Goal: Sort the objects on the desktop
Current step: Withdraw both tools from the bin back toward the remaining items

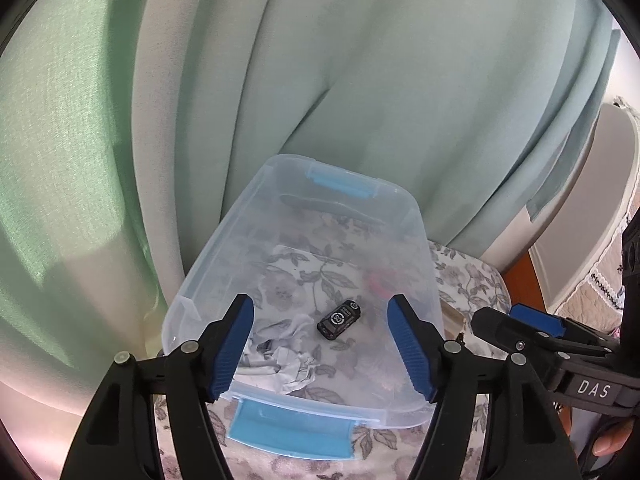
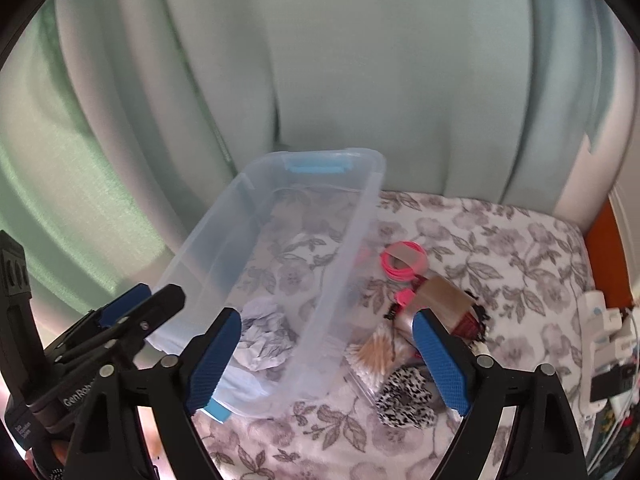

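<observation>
- Over the clear plastic bin [image 1: 224, 248], at its near end, the left gripper [image 1: 320, 350] is held wide open and empty, its blue pads spread above the bin's floor.
- Inside the bin, a small black toy car [image 1: 339, 319] is seen lying just ahead of that gripper, roughly between its pads, with crumpled paper [image 1: 290, 354] beside it toward the bin's left wall.
- The car's long axis is set diagonally, running from the near left to the far right of the bin.
- Right of the bin, on the floral-clothed table [image 2: 500, 240], the unsorted things are gathered: a pink coiled cord [image 2: 403, 266], a brown card wound with dark red thread [image 2: 448, 304], a packet of cotton swabs [image 2: 374, 354] and a black-and-white spotted scrunchie [image 2: 406, 400].
- The right gripper [image 2: 326, 360] is likewise held wide open and empty, straddling the bin's right wall, its right pad nearly over the swabs and scrunchie.
- The remaining pile is judged to lie nearer the right gripper than the left; a short move to the right of the bin's wall would be needed before anything is closed upon.
- A pale green curtain [image 1: 360, 80] hangs behind the bin.
</observation>
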Tool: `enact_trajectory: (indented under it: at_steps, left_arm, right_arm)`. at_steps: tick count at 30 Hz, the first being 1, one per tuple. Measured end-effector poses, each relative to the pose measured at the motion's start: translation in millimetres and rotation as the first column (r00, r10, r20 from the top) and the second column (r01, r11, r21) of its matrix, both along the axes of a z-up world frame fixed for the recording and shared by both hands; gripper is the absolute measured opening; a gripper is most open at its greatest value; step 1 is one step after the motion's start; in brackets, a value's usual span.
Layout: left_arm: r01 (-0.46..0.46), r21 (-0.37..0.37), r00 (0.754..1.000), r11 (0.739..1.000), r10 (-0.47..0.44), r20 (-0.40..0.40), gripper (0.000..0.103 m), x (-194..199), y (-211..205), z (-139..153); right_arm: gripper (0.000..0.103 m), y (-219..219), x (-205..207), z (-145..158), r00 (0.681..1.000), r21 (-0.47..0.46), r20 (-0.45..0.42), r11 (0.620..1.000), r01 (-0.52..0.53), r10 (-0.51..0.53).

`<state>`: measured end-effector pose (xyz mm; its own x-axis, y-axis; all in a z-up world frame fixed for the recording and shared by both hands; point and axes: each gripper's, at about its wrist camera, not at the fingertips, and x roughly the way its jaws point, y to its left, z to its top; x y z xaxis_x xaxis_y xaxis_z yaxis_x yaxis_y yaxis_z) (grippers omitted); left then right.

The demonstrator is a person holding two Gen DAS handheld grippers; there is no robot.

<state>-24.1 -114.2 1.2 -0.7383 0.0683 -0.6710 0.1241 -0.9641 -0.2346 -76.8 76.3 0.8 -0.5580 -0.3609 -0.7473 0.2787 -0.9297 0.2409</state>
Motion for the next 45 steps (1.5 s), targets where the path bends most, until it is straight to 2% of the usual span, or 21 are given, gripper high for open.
enact_trajectory:
  at_steps: [14, 25, 32, 38, 41, 45]
  left_arm:
    - [0.074, -0.013, 0.997, 0.997, -0.074, -0.016, 0.071, 1, 41, 13]
    - [0.2, -0.061, 0.98, 0.978, -0.2, -0.005, 0.071, -2, 102, 18]
    - [0.291, -0.072, 0.957, 0.954, -0.288, 0.044, 0.071, -6, 145, 9]
    - [0.377, -0.067, 0.923, 0.924, -0.369, 0.105, 0.071, -8, 184, -9]
    - [0.379, -0.051, 0.918, 0.924, -0.368, 0.145, 0.071, -10, 193, -24]
    - [0.338, -0.019, 0.921, 0.941, -0.326, 0.212, 0.071, -15, 195, -47]
  right_arm:
    - [0.09, 69, 16, -9, 0.99, -0.063, 0.025, 0.988, 0.14, -0.139]
    - [0.09, 144, 27, -26, 0.956, -0.113, 0.056, 0.949, 0.294, -0.289]
    - [0.09, 176, 34, -41, 0.937, -0.132, 0.092, 0.928, 0.347, -0.337]
    - [0.09, 190, 39, -56, 0.93, -0.14, 0.119, 0.921, 0.362, -0.348]
    - [0.09, 196, 42, -62, 0.928, -0.142, 0.13, 0.92, 0.366, -0.349]
    - [0.09, 202, 46, -71, 0.924, -0.135, 0.144, 0.918, 0.372, -0.354]
